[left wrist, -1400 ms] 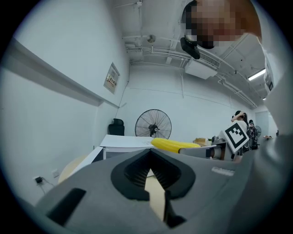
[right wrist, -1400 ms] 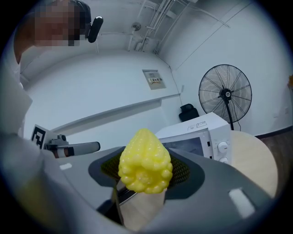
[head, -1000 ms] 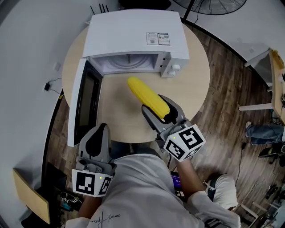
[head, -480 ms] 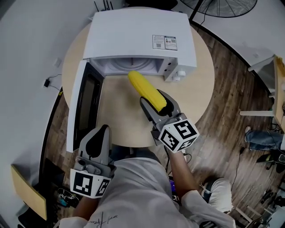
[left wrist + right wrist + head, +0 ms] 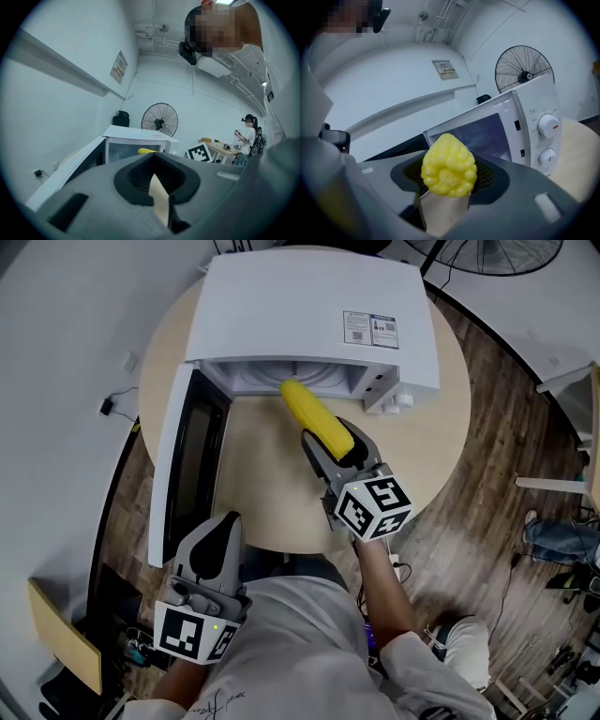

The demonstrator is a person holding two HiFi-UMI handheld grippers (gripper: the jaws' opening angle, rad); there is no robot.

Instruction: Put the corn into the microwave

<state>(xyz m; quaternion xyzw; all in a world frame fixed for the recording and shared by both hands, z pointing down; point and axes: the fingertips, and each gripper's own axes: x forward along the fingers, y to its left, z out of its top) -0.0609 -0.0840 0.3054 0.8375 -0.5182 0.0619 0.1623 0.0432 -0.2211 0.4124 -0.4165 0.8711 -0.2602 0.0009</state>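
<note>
The yellow corn (image 5: 317, 416) is clamped by its near end in my right gripper (image 5: 335, 439), which is shut on it. The cob points up and left, and its far tip is at the mouth of the white microwave (image 5: 309, 306). The microwave door (image 5: 183, 460) is swung wide open to the left. In the right gripper view the corn (image 5: 449, 165) fills the space between the jaws, with the microwave (image 5: 534, 117) beyond it. My left gripper (image 5: 214, 526) hangs near the table's front edge beside the door, its jaws together and nothing in them.
The microwave stands at the back of a round wooden table (image 5: 272, 493). A floor fan (image 5: 497, 251) is behind it. A second table with a person (image 5: 246, 133) is off to the right. A wooden board (image 5: 61, 638) stands at the lower left.
My right gripper has carried the corn forward toward the microwave, so its tip went from mid-table to the opening's edge. The left gripper has barely shifted.
</note>
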